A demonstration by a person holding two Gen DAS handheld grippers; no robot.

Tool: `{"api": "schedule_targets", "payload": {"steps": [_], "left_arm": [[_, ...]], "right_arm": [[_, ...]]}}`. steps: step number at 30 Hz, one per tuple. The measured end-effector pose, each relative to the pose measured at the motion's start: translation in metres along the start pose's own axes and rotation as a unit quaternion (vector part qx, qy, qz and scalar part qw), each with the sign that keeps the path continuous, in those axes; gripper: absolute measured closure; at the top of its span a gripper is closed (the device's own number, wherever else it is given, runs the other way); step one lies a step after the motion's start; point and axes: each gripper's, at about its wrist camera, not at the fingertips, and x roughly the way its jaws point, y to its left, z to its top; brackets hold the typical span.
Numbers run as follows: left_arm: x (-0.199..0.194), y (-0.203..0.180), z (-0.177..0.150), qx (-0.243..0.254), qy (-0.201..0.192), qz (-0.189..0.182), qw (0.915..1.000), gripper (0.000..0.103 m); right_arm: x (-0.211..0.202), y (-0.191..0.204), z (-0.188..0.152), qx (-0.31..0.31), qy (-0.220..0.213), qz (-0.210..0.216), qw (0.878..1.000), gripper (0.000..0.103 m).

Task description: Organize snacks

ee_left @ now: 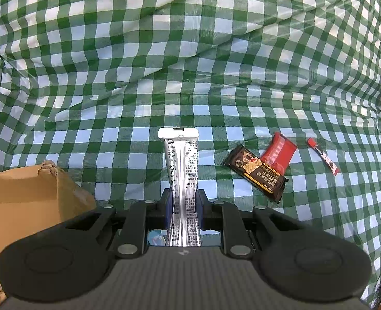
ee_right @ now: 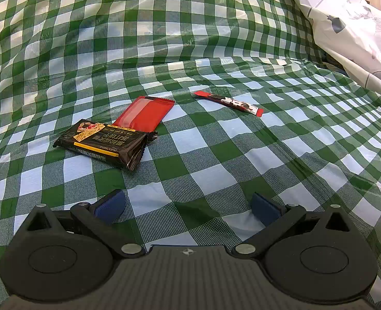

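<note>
The left claw (ee_left: 182, 206) is clamped on a silver sachet (ee_left: 181, 170) at mid-length; it looks light, limp and slick, so a hold nearer its sealed end may steady it. A box (ee_left: 30, 196) sits at nine o'clock. The right claw (ee_right: 187, 206) hangs wide and empty; at eleven o'clock a black bar (ee_right: 105, 142) overlaps a red pack (ee_right: 146, 113).

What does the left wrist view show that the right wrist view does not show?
Only the left wrist view shows the left gripper shut on a silver packet, and a cardboard box beside it.

Only the right wrist view shows the right gripper, open with nothing between its fingers, and a white printed cloth at the upper right.

Both show the green checked cloth, with a black snack bar overlapping a red packet, and a thin red stick packet apart from them.
</note>
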Motion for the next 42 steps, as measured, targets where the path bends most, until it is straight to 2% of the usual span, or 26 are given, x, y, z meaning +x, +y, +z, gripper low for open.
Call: {"api": "schedule_targets", "payload": {"steps": [9,17,21,27,31,36,42], "left_arm": [[-0.009,-0.002,0.001,0.000,-0.005,-0.021,0.9998,0.082],[-0.066,0.016,-0.016,-0.016,-0.028,-0.064,0.9974,0.082],[-0.111,0.036,-0.031,-0.027,-0.051,-0.076,0.9955,0.082],[-0.190,0.076,-0.058,-0.040,-0.101,-0.073,0.9914,0.082],[-0.228,0.108,-0.079,-0.061,-0.115,-0.074,0.9888,0.082],[-0.247,0.146,-0.096,-0.081,-0.119,-0.077,0.9867,0.082],[-0.240,0.173,-0.111,-0.086,-0.097,-0.085,0.9879,0.082]], "right_arm": [[0.000,0.000,0.000,0.000,0.000,0.000,1.000,0.000],[0.000,0.000,0.000,0.000,0.000,0.000,1.000,0.000],[0.000,0.000,0.000,0.000,0.000,0.000,1.000,0.000],[0.000,0.001,0.000,0.001,0.000,0.000,1.000,0.000],[0.000,0.001,0.000,0.001,-0.001,-0.001,1.000,0.000],[0.000,0.001,0.000,0.001,-0.001,-0.001,1.000,0.000],[0.000,0.001,-0.001,0.001,-0.001,-0.001,1.000,0.000]]}}
